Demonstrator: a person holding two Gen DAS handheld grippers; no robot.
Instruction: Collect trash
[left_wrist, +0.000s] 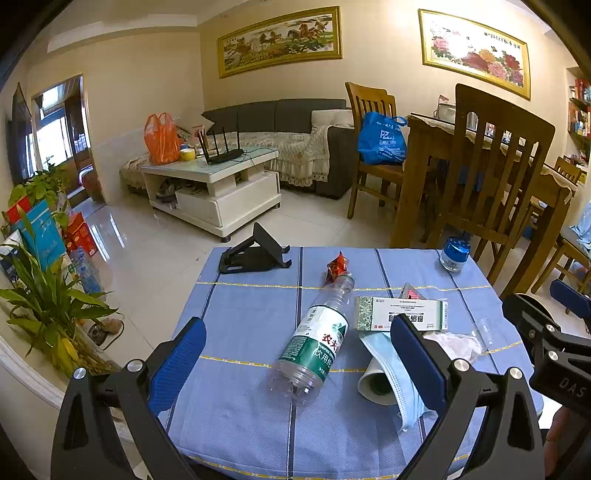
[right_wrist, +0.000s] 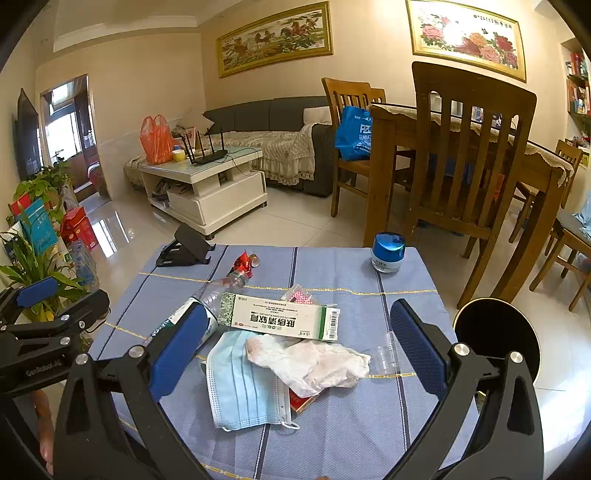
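Left to right on the blue checked tablecloth (right_wrist: 332, 435): black phone stand (right_wrist: 186, 247), red wrapper (right_wrist: 243, 264), empty plastic bottle (left_wrist: 314, 343) on its side, medicine box (right_wrist: 279, 317) over a blister pack (right_wrist: 299, 295), face mask (right_wrist: 240, 384), crumpled tissue (right_wrist: 314, 363), clear small cup (right_wrist: 386, 356), blue-lidded jar (right_wrist: 387, 253). Black round bin (right_wrist: 495, 332) right of the table, inside unreadable. Left gripper (left_wrist: 295, 354) and right gripper (right_wrist: 291, 354) both spread wide, holding nothing.

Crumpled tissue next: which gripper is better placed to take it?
Right. The crumpled tissue lies centred ahead of the open right gripper; the left gripper faces the plastic bottle.
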